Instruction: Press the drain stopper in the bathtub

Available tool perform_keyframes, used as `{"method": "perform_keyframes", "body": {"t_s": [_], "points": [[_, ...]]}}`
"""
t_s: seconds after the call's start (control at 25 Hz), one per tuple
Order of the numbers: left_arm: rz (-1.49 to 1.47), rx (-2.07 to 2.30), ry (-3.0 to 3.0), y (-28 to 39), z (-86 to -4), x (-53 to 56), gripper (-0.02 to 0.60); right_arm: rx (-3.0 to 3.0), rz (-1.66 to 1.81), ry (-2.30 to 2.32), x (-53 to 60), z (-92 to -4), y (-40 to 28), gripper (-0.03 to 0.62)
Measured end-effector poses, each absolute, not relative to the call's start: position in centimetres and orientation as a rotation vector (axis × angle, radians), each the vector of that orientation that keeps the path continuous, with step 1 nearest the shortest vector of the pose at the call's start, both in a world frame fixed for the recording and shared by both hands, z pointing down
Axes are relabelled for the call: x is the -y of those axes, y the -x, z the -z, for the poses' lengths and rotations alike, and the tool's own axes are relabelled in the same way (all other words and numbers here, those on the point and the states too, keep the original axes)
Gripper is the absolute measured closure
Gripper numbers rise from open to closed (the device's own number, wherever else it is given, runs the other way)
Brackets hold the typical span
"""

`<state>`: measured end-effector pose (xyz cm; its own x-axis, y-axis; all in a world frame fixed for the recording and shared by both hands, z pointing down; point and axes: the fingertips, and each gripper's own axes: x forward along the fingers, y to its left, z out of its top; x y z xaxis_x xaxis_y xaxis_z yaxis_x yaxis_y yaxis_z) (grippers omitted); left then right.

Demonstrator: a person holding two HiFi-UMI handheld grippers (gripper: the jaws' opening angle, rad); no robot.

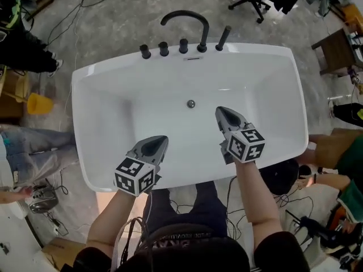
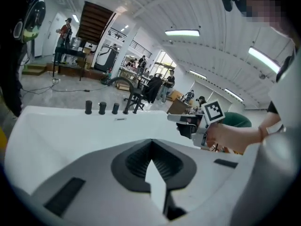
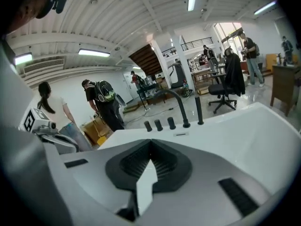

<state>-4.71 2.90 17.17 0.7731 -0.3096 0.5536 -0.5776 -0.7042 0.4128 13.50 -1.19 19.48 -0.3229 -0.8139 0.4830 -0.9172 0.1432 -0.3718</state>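
Evidently pre-contact: left gripper (image 1: 160,141) and right gripper (image 1: 221,111), jaws pressed together (both empty), hover over the bathtub (image 1: 102,73); the drain stopper (image 1: 191,103), mid-floor near the right gripper, likely needs a downward reach.

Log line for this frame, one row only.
small round dark drain stopper: untouched, in white bathtub floor | left tongs: shut, empty | right tongs: shut, empty, nearer stopper

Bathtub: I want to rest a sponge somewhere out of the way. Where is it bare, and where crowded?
Bare: the bathtub floor all round the drain stopper, and the rim's left and right ends. Crowded: the far rim, where the faucet and black knobs stand in a row. The left gripper and right gripper hang over the near half.
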Motion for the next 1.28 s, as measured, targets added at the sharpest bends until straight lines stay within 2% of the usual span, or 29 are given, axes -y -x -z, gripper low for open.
{"method": "perform_keyframes", "body": {"t_s": [0.24, 0.56, 1.28], "points": [[-0.568, 0.665, -2.454, 6.0, -11.0, -3.6, 0.578, 2.338, -0.833, -1.751, -2.0, -10.0, -10.8, 0.579], [-0.536, 0.608, -2.496, 5.8, -6.0, -6.7, 0.578, 2.401, -0.798, -1.821, -7.9, -3.1, -9.3, 0.579], [-0.459, 0.548, -2.519, 3.6, -2.5, -10.5, 0.578, 2.517, -0.735, -1.780, -14.6, 1.6, -6.9, 0.579]]}}
